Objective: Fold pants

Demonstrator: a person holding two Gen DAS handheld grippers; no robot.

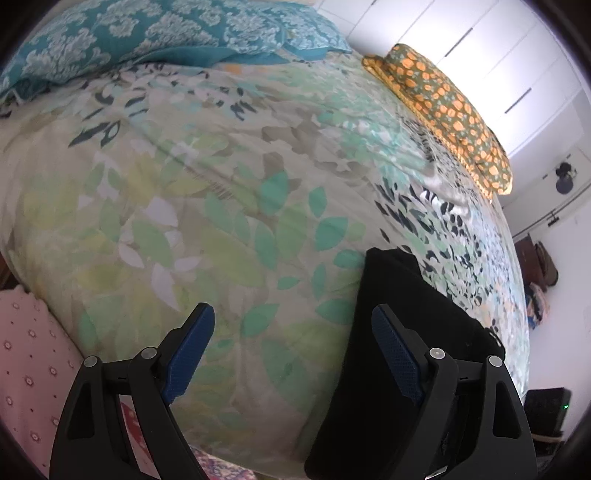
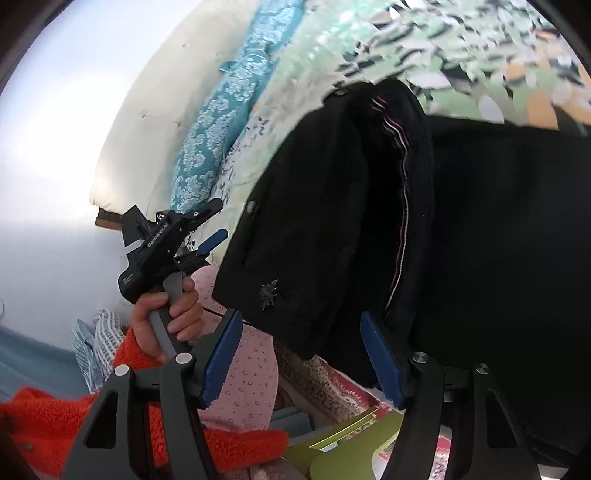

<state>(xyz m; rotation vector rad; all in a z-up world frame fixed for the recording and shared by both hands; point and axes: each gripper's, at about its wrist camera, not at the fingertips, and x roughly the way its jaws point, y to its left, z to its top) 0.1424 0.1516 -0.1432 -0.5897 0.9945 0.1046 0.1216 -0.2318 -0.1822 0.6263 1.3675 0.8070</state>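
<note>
**Black pants at the bed's edge, both tongs apart**

The left tongs (image 1: pixel 291 354) stood wide apart over the leafy quilt (image 1: pixel 207 206), nothing between the blue pads (image 1: pixel 190 354); the right pad sat in front of the black pants (image 1: pixel 391 291), and whether it touched them could not be told. In the right wrist view a hand (image 2: pixel 168 314) in an orange sleeve (image 2: pixel 122 413) gripped the grey handle of those left tongs (image 2: pixel 210 230), which pointed toward the bed.

The right tongs (image 2: pixel 301 356) were partly apart, with the lower edge of the pants (image 2: pixel 314 221) hanging just above the gap; the pads did not press on the cloth. No earlier view was there to compare.

The pants lay bunched at the near edge of the bed, waistband open with a striped lining (image 2: pixel 399 192) showing, part of the cloth draped over the edge. Teal pillows (image 1: pixel 147 33) sat at the far edge, an orange-patterned cushion (image 1: pixel 443 107) at the far right corner. Pink dotted cloth (image 1: pixel 29 354) lay below the near edge.
</note>
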